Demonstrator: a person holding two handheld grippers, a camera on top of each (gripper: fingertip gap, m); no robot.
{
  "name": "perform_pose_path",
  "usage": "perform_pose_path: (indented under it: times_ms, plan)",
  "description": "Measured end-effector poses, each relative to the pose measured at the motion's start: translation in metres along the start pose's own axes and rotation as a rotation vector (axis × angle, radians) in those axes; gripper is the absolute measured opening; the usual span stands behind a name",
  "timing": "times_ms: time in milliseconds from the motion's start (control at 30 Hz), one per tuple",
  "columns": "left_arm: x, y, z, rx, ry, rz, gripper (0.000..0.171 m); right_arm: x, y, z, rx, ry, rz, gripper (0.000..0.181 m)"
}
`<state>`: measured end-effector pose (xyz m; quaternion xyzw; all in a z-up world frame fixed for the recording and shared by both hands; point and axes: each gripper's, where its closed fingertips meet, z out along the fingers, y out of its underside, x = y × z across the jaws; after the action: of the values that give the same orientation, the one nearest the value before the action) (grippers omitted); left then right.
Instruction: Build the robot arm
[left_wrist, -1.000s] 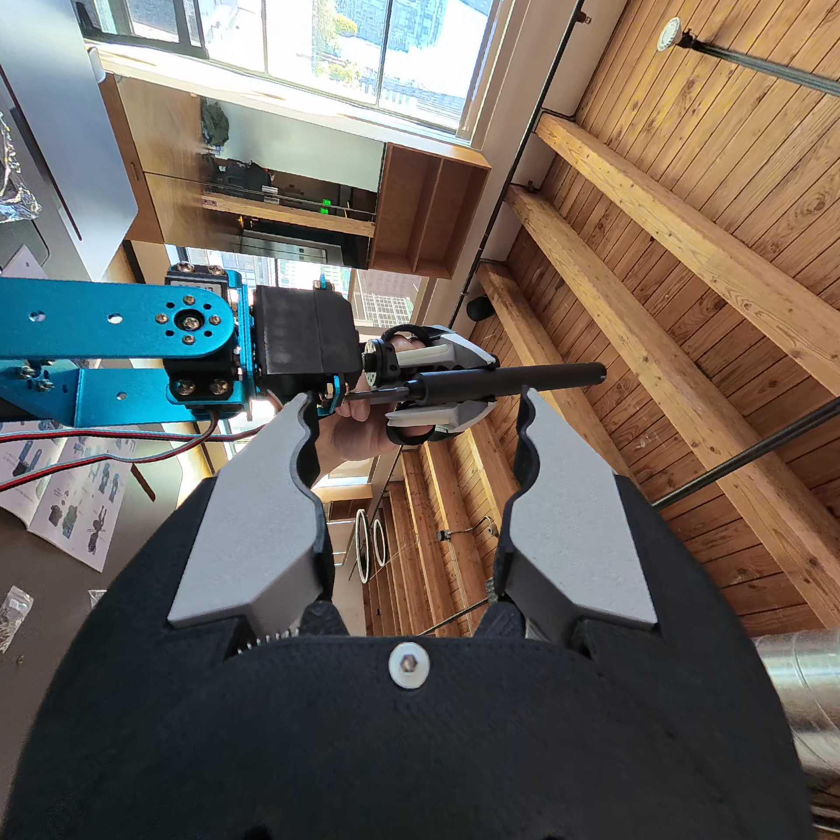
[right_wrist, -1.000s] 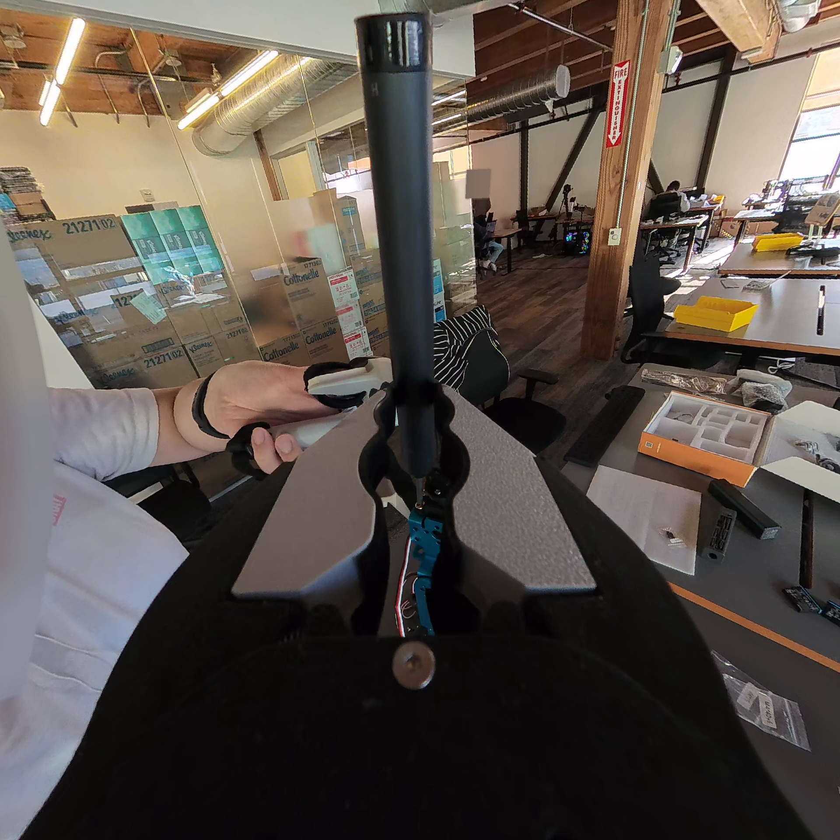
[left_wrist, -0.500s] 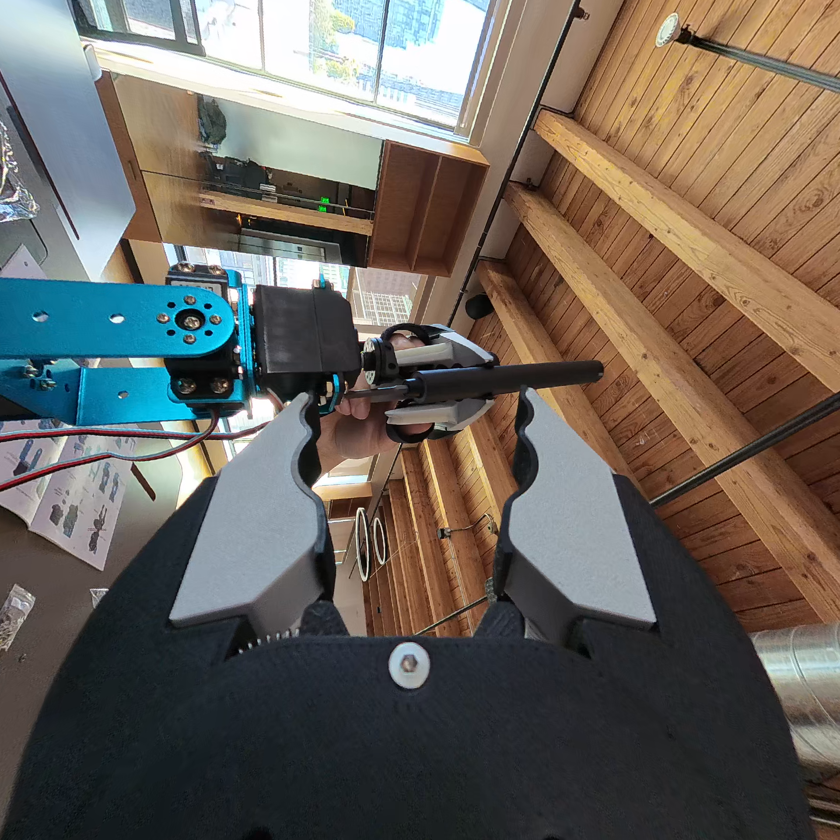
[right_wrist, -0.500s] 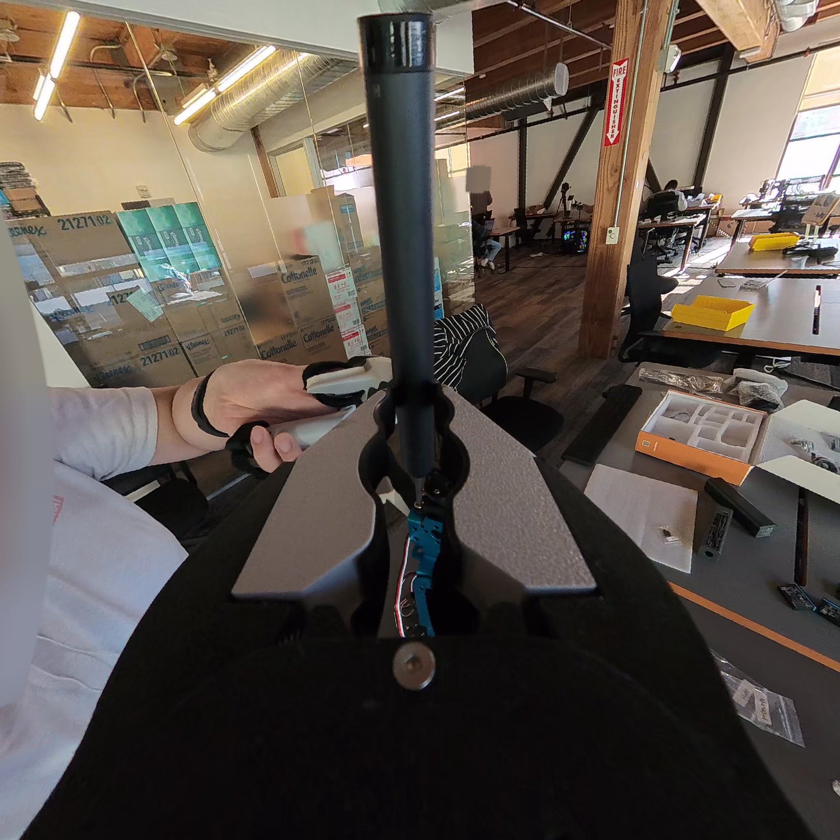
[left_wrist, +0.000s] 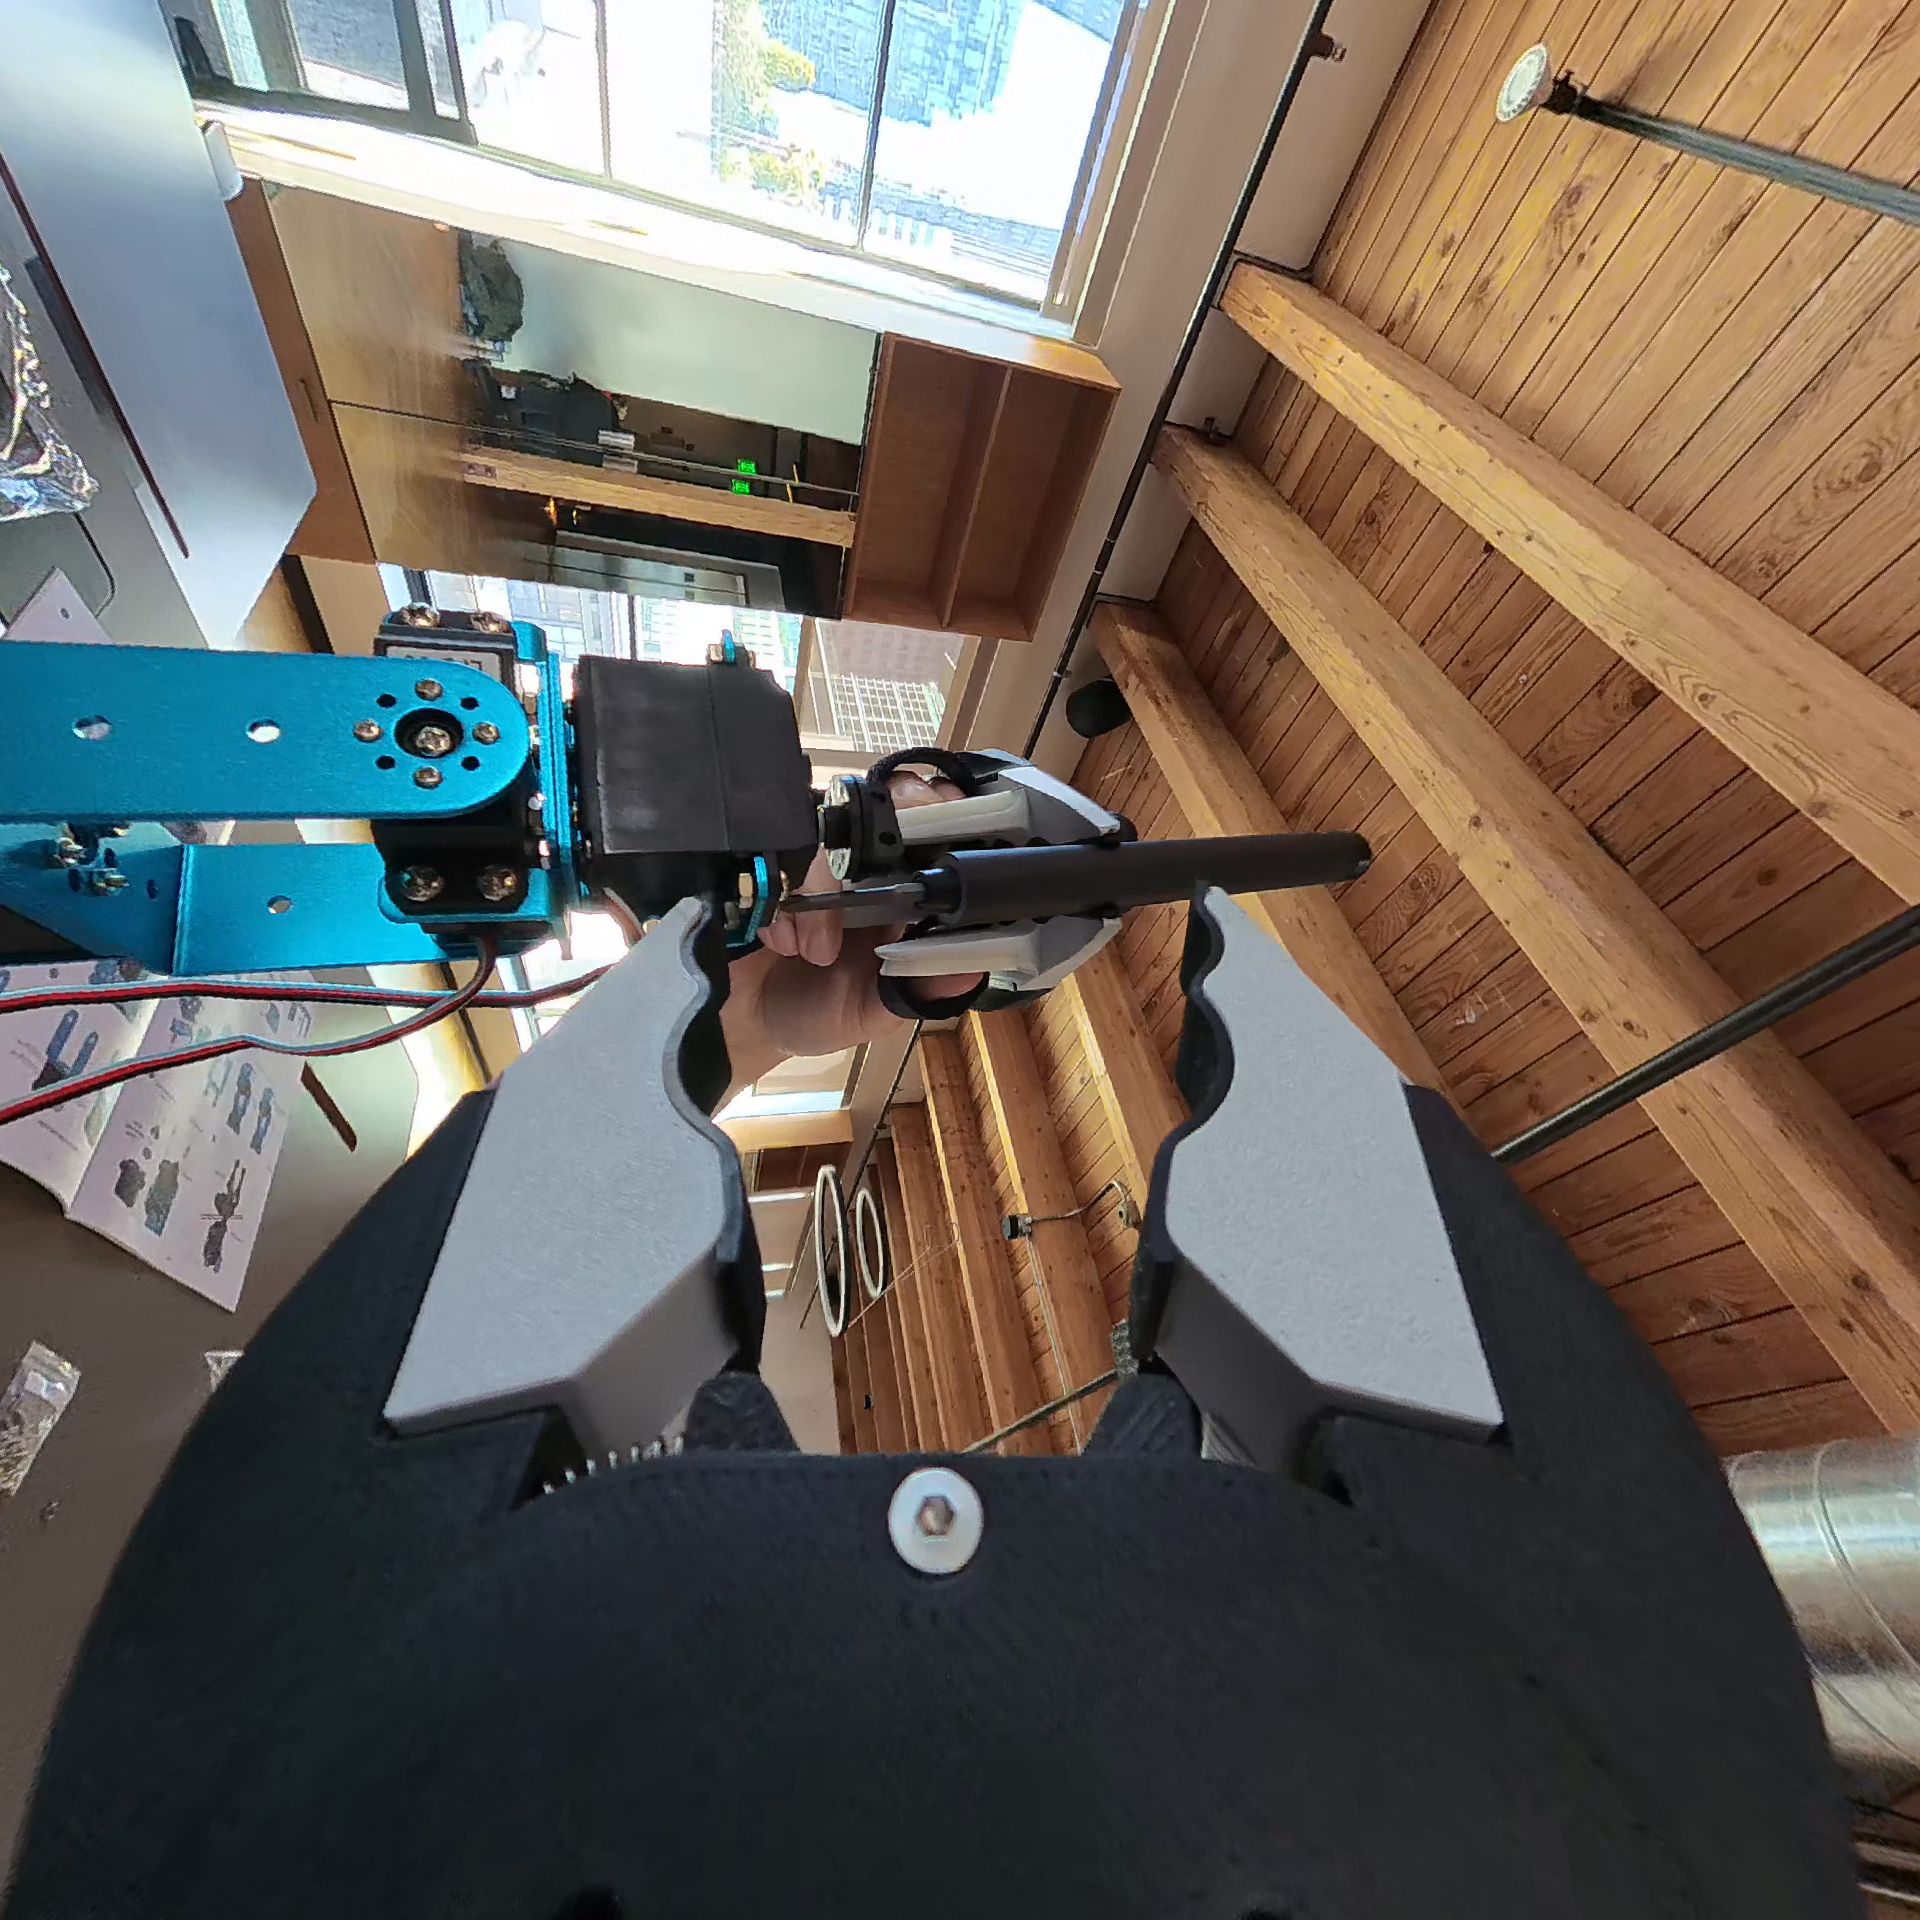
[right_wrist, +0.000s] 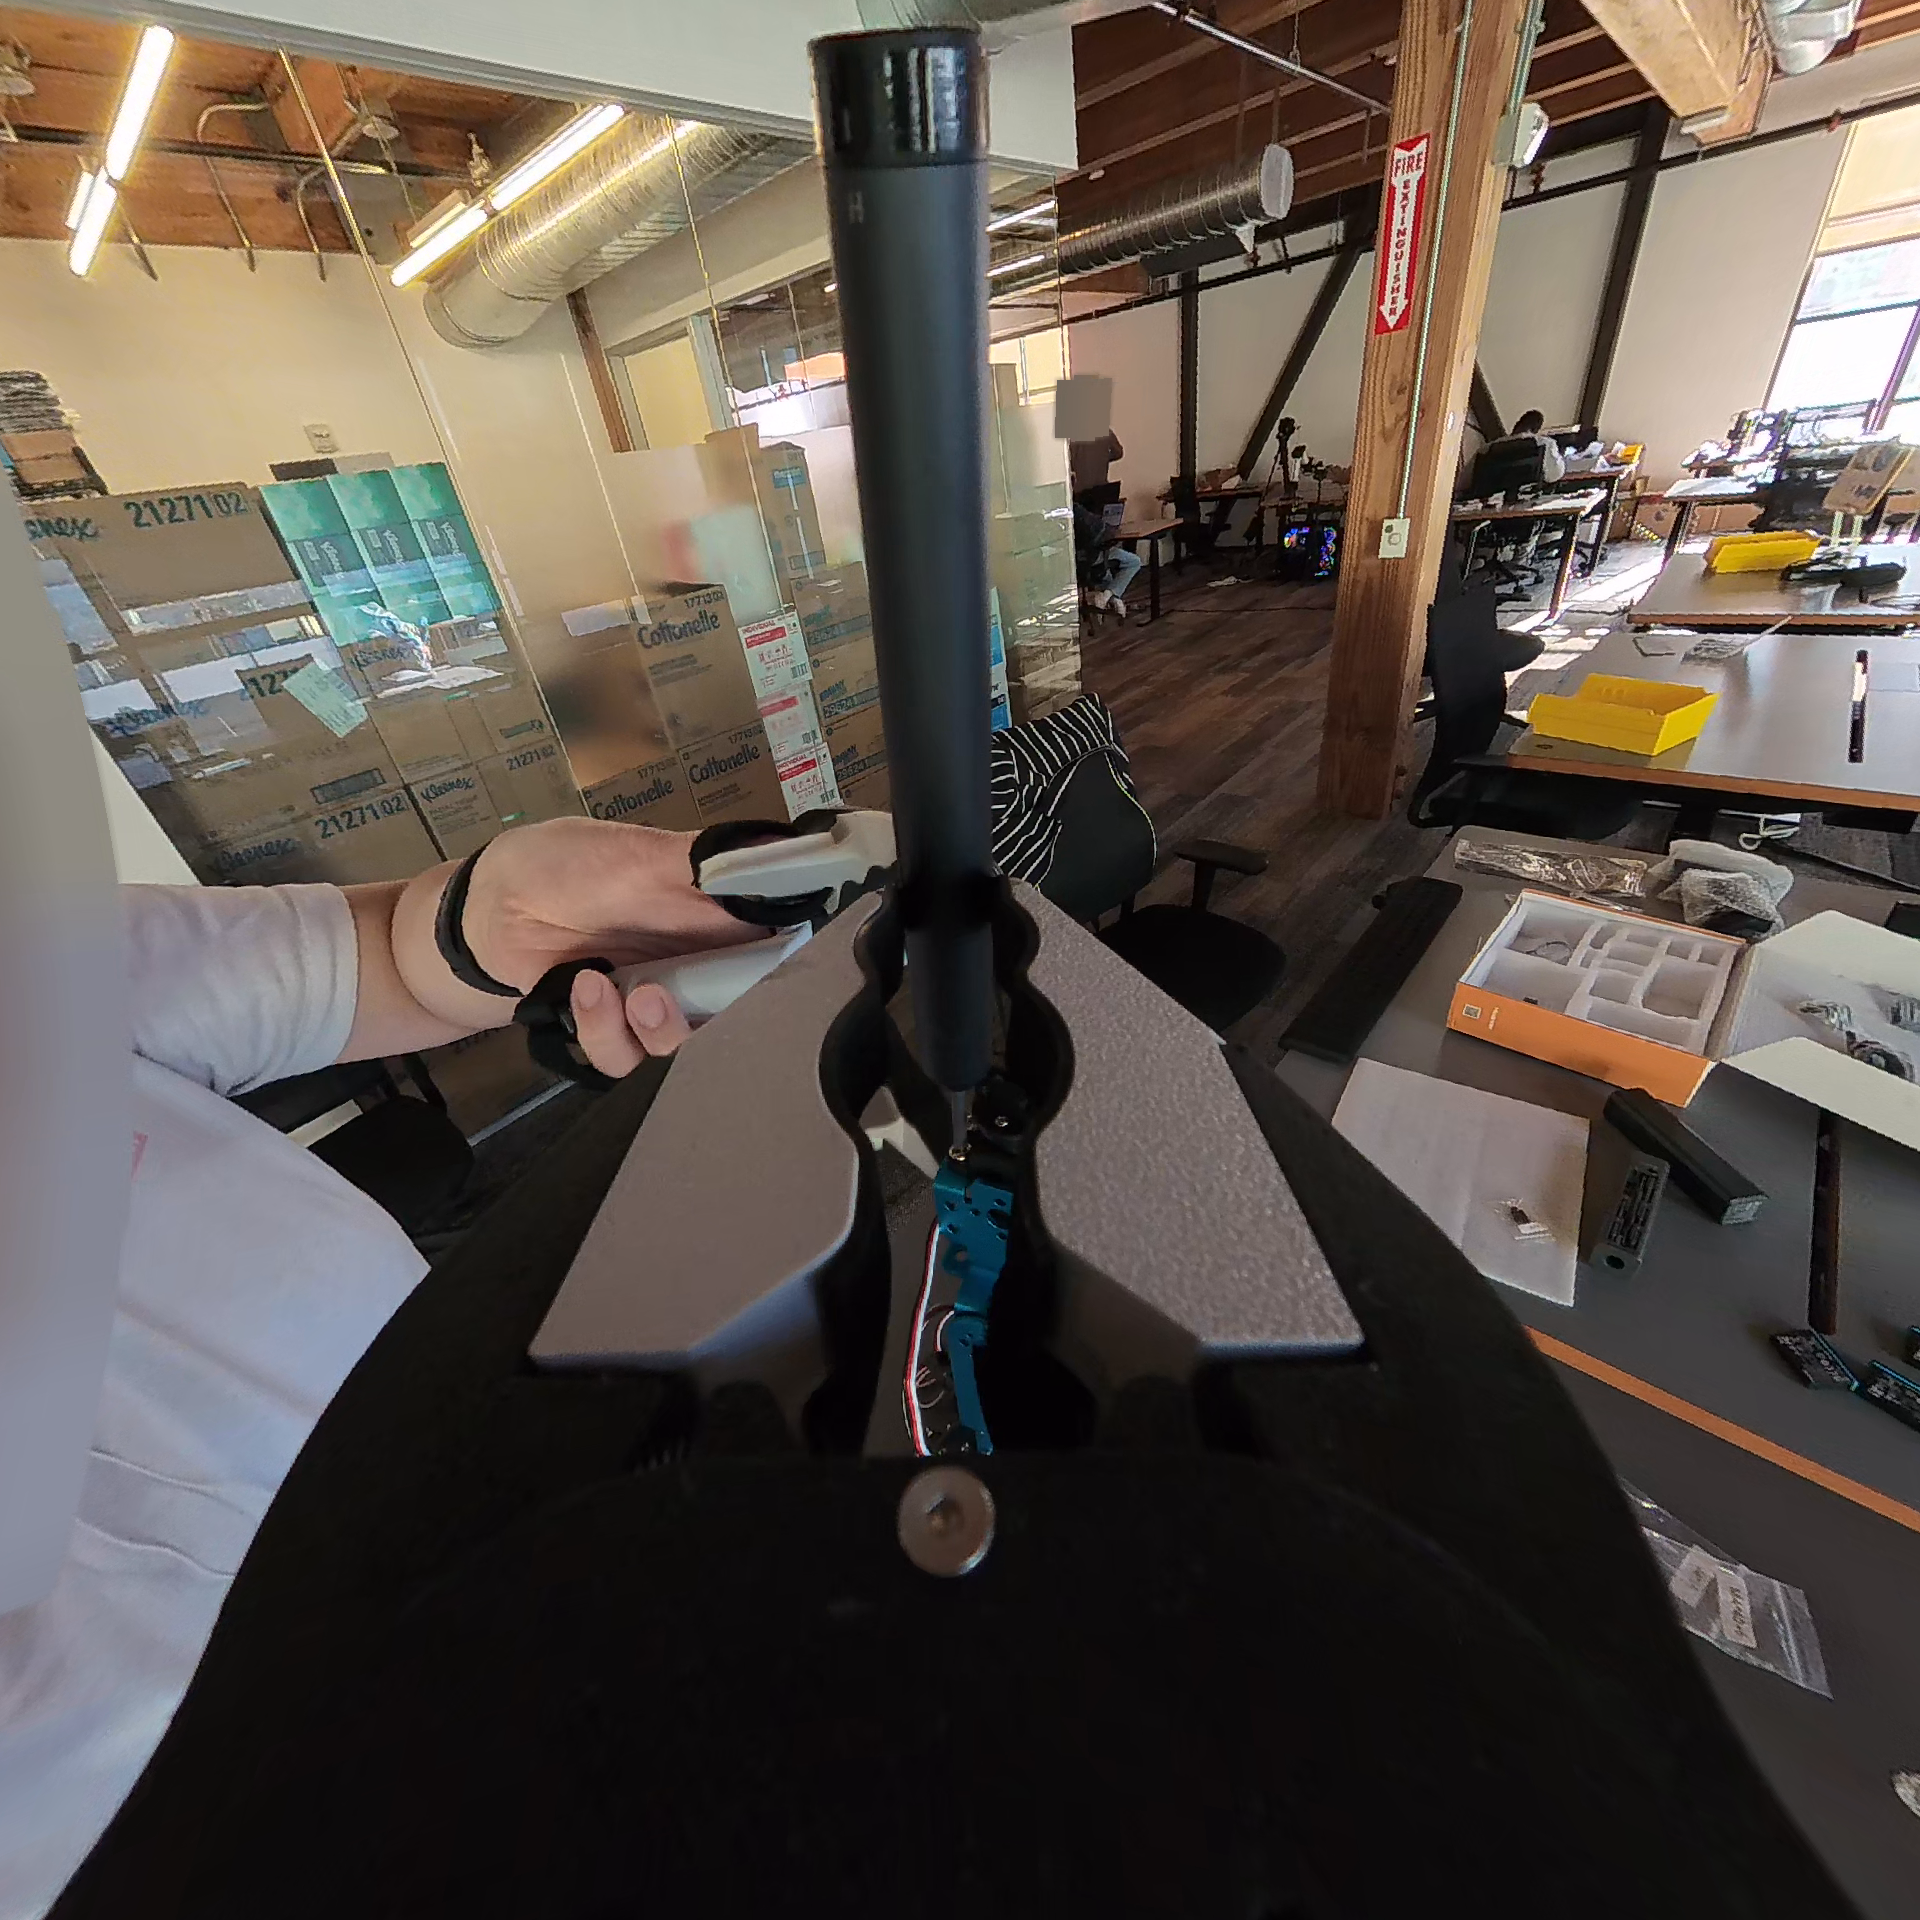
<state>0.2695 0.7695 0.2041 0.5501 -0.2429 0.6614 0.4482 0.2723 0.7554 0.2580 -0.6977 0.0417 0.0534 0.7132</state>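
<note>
My left gripper (left_wrist: 951, 925) is open and empty. Its left fingertip is just below the black servo (left_wrist: 686, 769) on the blue metal arm (left_wrist: 239, 738); I cannot tell whether they touch. My right gripper (right_wrist: 945, 920) is shut on a dark slim screwdriver (right_wrist: 904, 520), which stands upright with its tip down on a screw of the blue bracket (right_wrist: 971, 1226). In the left wrist view the screwdriver (left_wrist: 1132, 873) lies level, with its bit at the blue bracket beside the servo, and the right gripper (left_wrist: 997, 904) clasps it.
Red and black wires (left_wrist: 312, 1023) hang from the arm over an instruction sheet (left_wrist: 156, 1122). On the grey table (right_wrist: 1714, 1382) to the right are an orange box with a white insert (right_wrist: 1600, 987), a white sheet (right_wrist: 1475, 1174), black holders (right_wrist: 1626, 1205) and small plastic bags (right_wrist: 1745, 1621). Tip to tip, the grippers are about 6 centimeters apart.
The right wrist view has shifted very slightly, and the screwdriver tip stays at the blue bracket. The left gripper stays open in the same place.
</note>
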Motion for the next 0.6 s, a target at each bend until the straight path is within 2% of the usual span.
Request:
perform_pose_path:
  times_ms: [600]
  plan:
    - [-0.0008,0.0011,0.0024,-0.024,0.001,0.018,0.087,-0.0015,-0.0012,0.0053,-0.021,0.023,-0.018,0.015]
